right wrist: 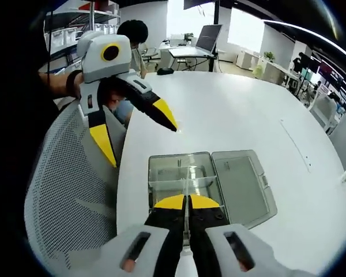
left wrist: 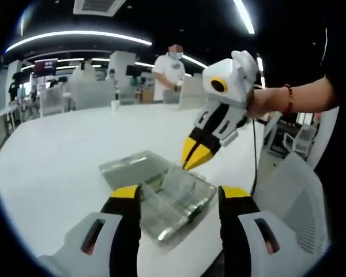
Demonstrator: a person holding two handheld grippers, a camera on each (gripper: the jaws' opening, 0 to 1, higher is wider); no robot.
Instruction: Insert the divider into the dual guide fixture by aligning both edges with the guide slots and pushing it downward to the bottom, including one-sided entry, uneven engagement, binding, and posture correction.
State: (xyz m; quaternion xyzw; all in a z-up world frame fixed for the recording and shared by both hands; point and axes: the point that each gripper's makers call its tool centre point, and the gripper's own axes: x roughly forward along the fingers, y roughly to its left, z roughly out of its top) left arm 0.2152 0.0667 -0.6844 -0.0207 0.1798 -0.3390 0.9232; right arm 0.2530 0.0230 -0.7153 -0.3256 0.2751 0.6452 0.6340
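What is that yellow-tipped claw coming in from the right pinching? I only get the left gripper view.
Observer: The right gripper is shut on a thin clear divider, seen edge-on over the clear box.
Visitor: Is it in yet?
Observer: Cannot tell; it lines up with the middle of the box.
Visitor: And my own claw?
Observer: The left gripper hangs open, apart from the box, near a mesh chair.

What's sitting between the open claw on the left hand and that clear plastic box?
Nothing. In the right gripper view, the left gripper hangs open above the white table, and the stretch down to the clear box is bare tabletop and air.
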